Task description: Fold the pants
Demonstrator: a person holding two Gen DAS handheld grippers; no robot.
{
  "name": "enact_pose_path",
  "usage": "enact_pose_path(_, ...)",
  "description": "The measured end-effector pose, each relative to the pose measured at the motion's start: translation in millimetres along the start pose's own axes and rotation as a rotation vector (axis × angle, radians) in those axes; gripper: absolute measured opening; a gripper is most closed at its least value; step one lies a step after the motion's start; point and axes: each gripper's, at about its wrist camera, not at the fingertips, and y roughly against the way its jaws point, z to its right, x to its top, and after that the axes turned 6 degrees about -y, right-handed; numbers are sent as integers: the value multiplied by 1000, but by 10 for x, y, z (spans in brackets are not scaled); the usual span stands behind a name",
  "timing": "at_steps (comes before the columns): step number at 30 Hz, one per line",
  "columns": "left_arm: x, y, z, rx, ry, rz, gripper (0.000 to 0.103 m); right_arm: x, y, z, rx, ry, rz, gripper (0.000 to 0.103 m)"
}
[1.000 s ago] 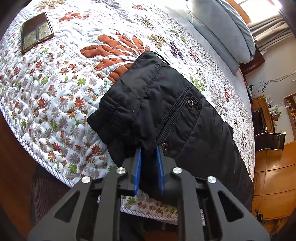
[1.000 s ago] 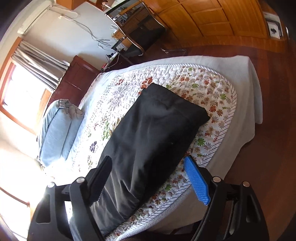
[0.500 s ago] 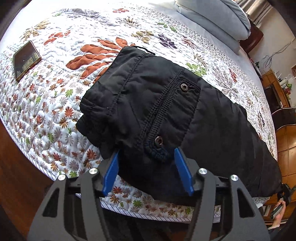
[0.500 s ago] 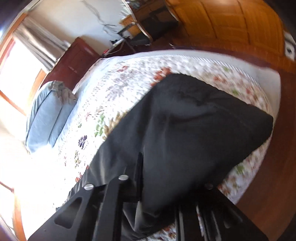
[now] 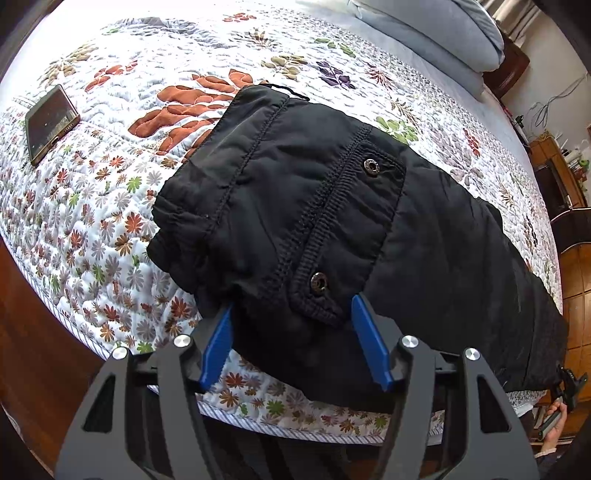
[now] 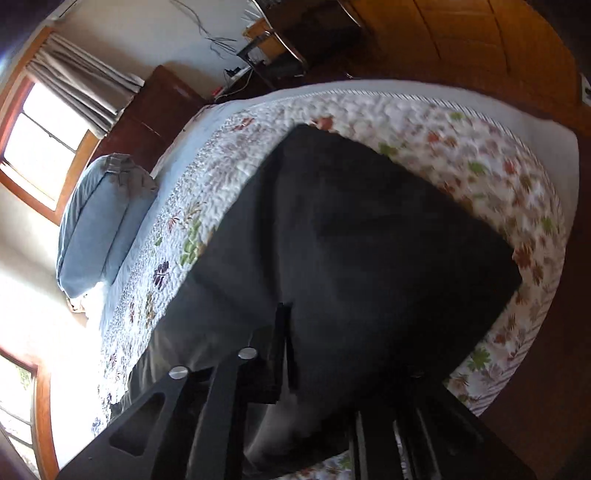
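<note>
Left wrist view: the black pants (image 5: 332, 229) lie along the near edge of the floral quilt (image 5: 110, 206). The left gripper (image 5: 291, 332) has just been opening; its blue pads stand apart astride the waistband, released. A phone (image 5: 50, 123) lies near the quilt's left edge.

Right wrist view: blurred, but the right gripper (image 6: 286, 332) seems clenched on the pants' fabric.

Left wrist view: close above waistband end of pants (image 5: 332, 229), facing steeply down across bed (image 5: 110, 206) toward pillows (image 5: 436, 33). Right wrist view: close at opposite end of pants (image 6: 369, 258), angled down along them, blurred. Both views share pants, bed, pillows (image 6: 99, 225).
</note>
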Motion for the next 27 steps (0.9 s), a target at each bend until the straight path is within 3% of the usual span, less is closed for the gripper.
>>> enact_pose_path(3,12,2,11,5,1,-2,64,-59,62,49,33,-7,15,20)
enact_pose_path(6,9,53,-10,-13,16,-11,64,-108,148,56,26,6,-5,33)
enact_pose_path(7,-12,101,-53,-25,37,-9,64,-129,181,49,21,14,-15,41)
enact_pose_path(11,-114,317,-320,-44,131,6,65,-231,472,121,8,51,-5,53)
enact_pose_path(17,-238,306,-666,-113,252,-16,65,-361,600,106,-9,54,-1,55)
enact_pose_path(22,-220,77,-590,-172,244,-46,64,-441,602,55,-21,53,1,55)
enact_pose_path(27,-206,-114,-546,-185,274,-57,64,-459,670,23,-11,48,5,55)
